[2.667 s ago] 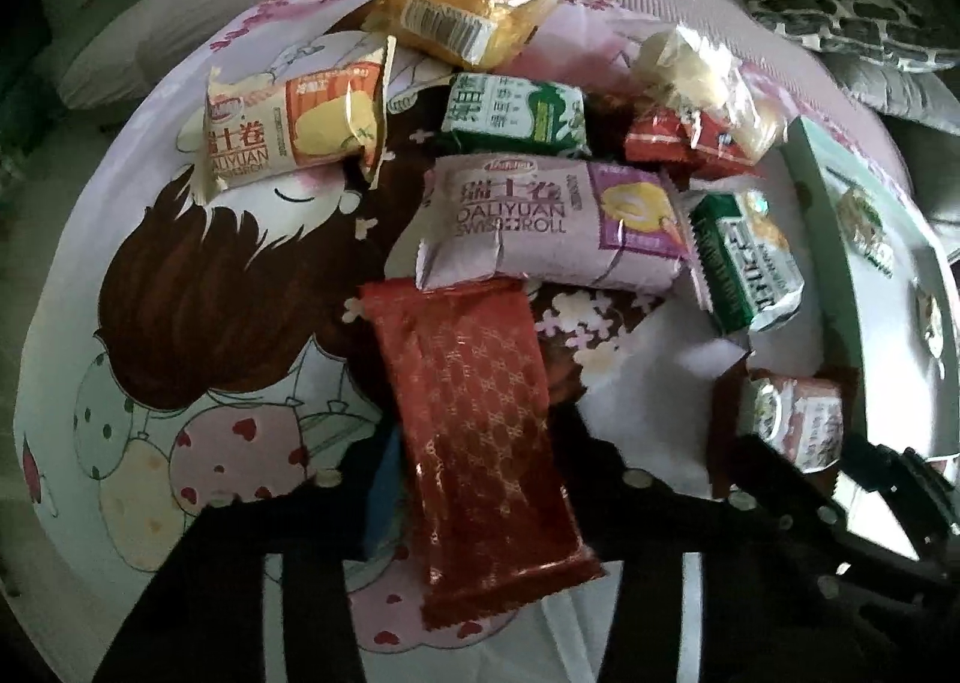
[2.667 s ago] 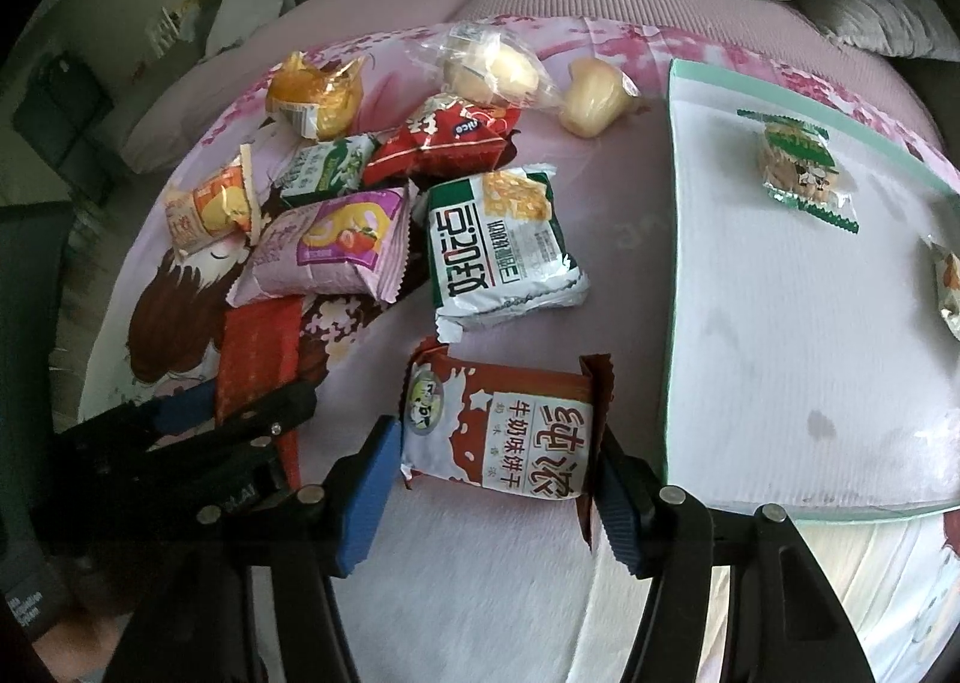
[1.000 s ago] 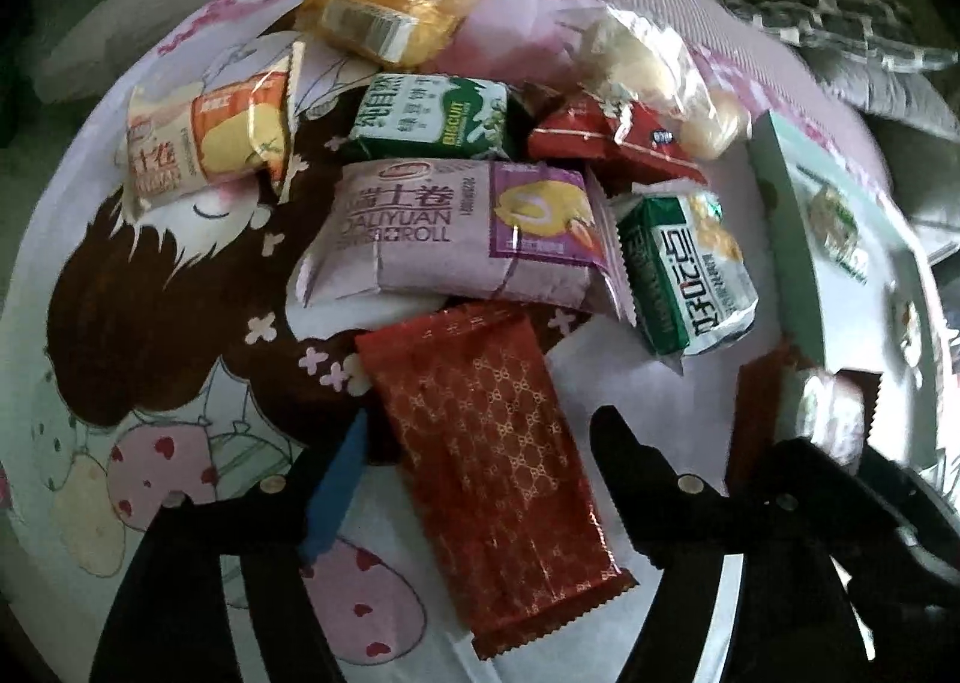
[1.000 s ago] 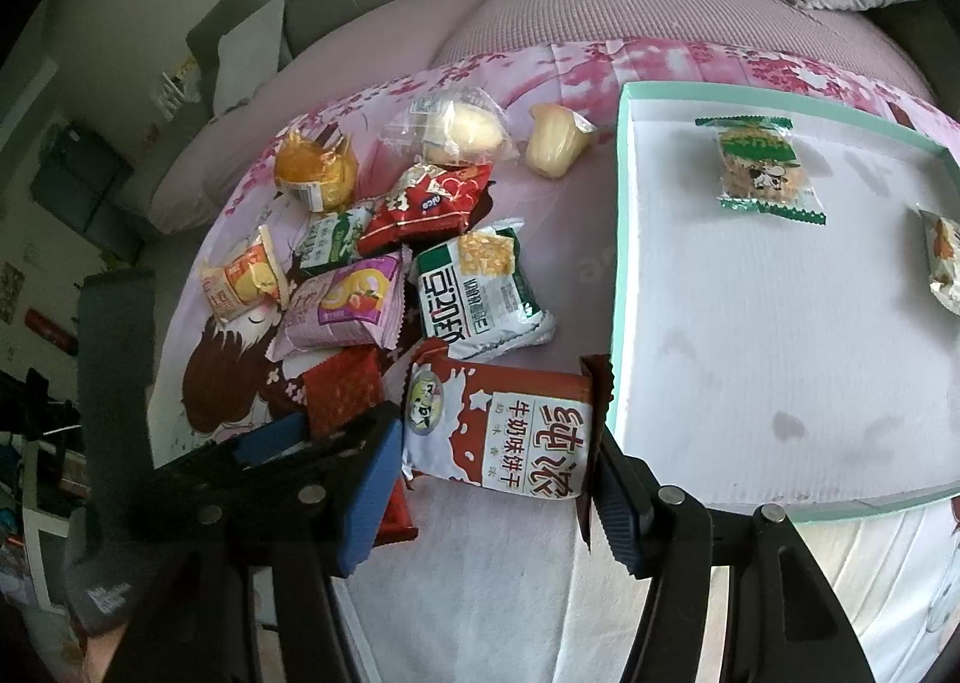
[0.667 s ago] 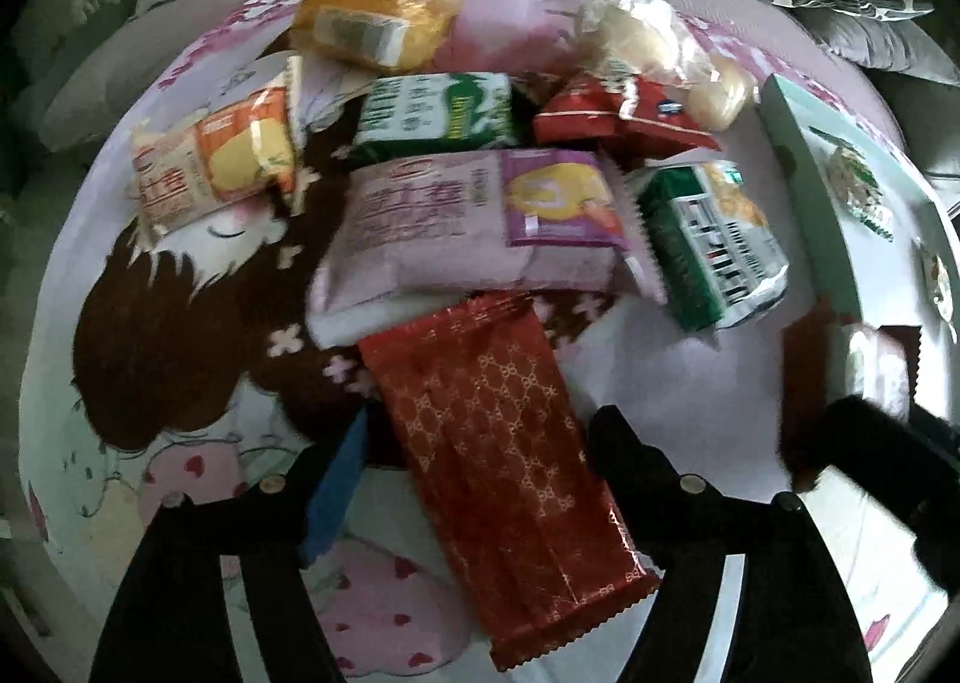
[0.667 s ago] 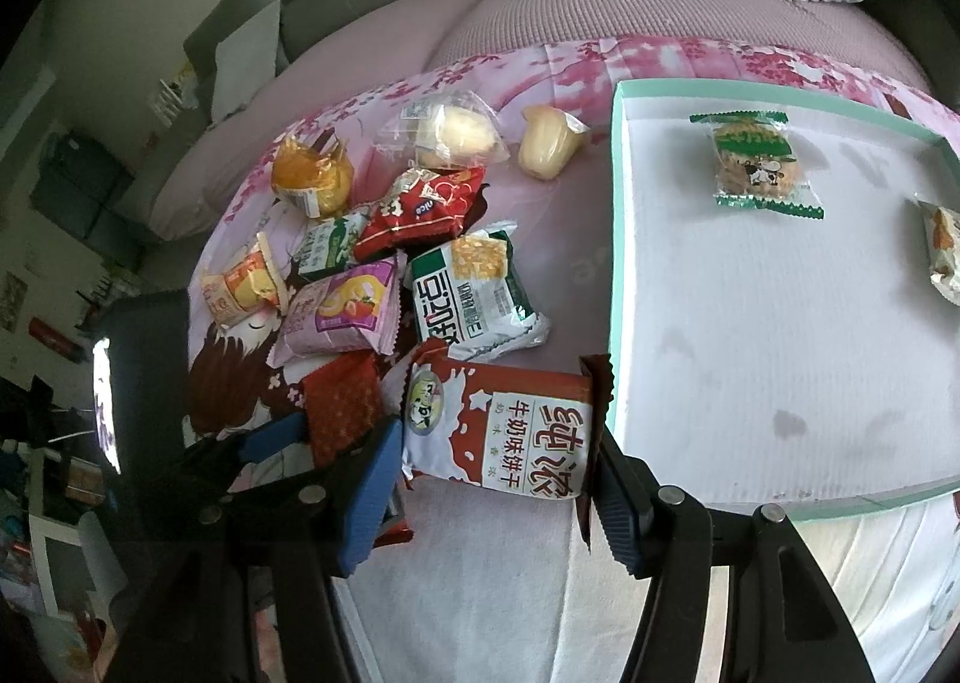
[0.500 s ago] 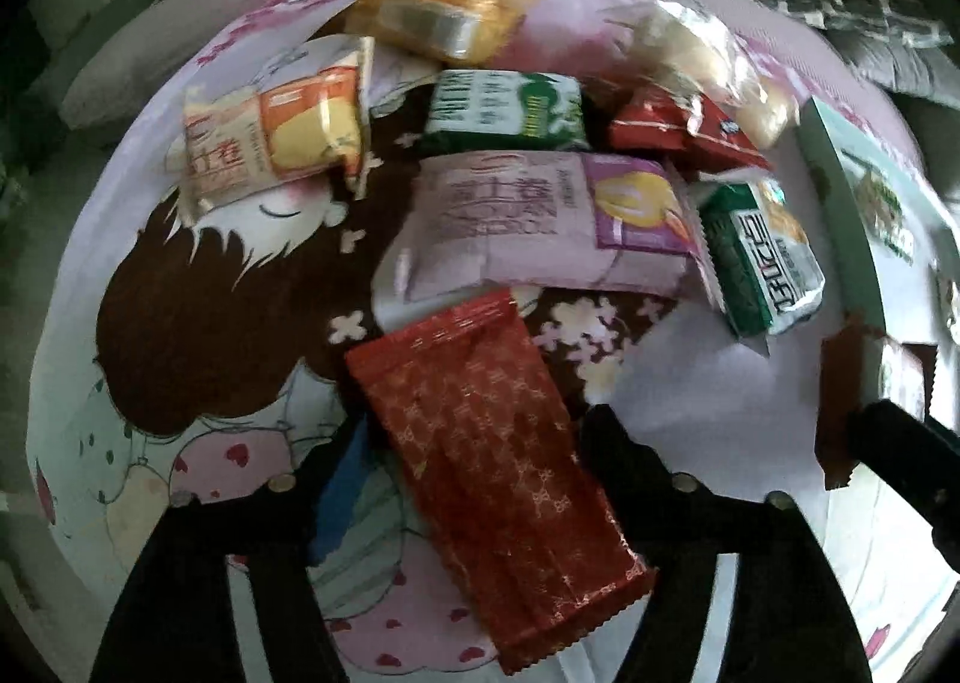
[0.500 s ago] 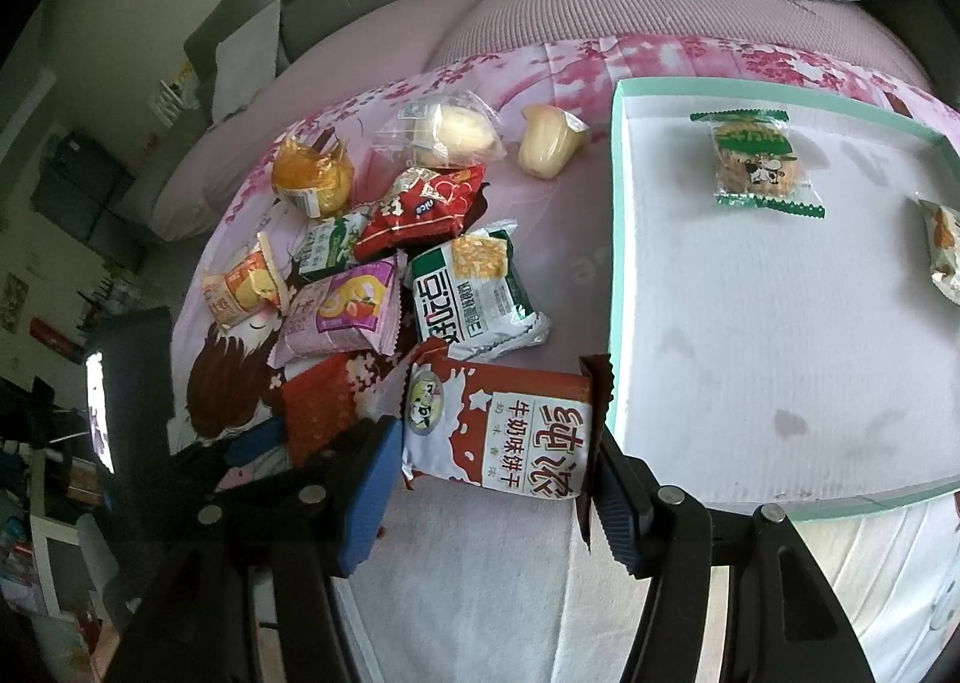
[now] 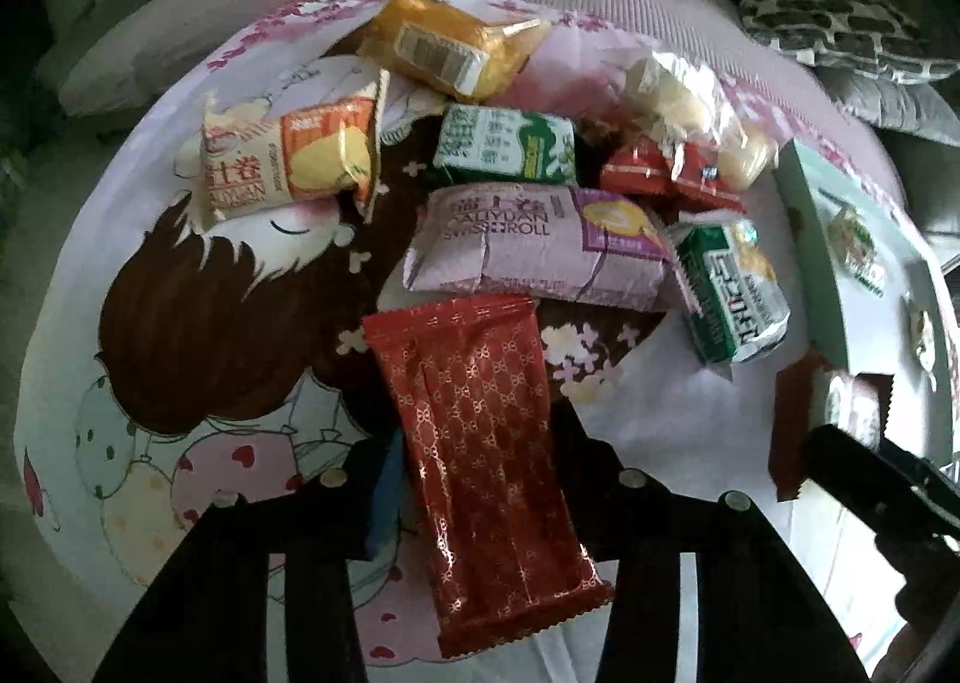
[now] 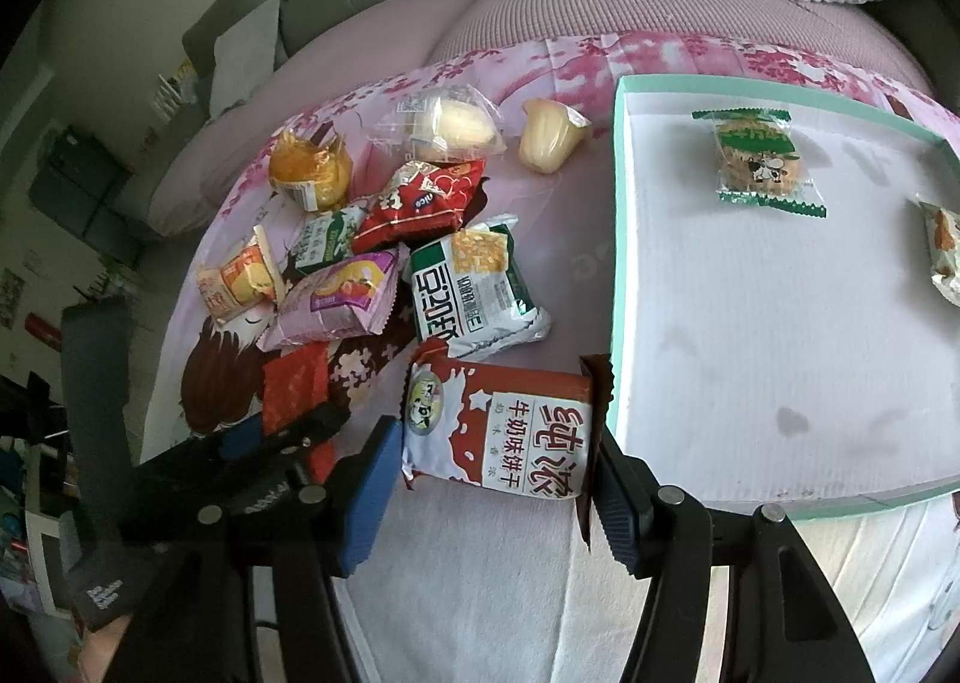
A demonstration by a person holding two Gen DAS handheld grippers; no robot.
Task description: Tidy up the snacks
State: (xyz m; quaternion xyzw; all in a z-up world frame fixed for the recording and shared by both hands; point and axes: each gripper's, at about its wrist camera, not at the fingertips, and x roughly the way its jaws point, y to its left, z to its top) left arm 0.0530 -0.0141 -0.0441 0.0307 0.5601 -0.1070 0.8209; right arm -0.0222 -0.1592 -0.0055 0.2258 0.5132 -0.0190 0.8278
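Left gripper (image 9: pixel 474 479): jaws closing on the long red patterned packet (image 9: pixel 480 461), pads at both its sides, above the cartoon blanket (image 9: pixel 198 359). Snack pile behind it. Right gripper (image 10: pixel 498 479): jaws narrow, clamping the brown milk-biscuit packet (image 10: pixel 498 431) just left of the teal-rimmed tray (image 10: pixel 618 239), which holds a green cookie pack (image 10: pixel 756 161).
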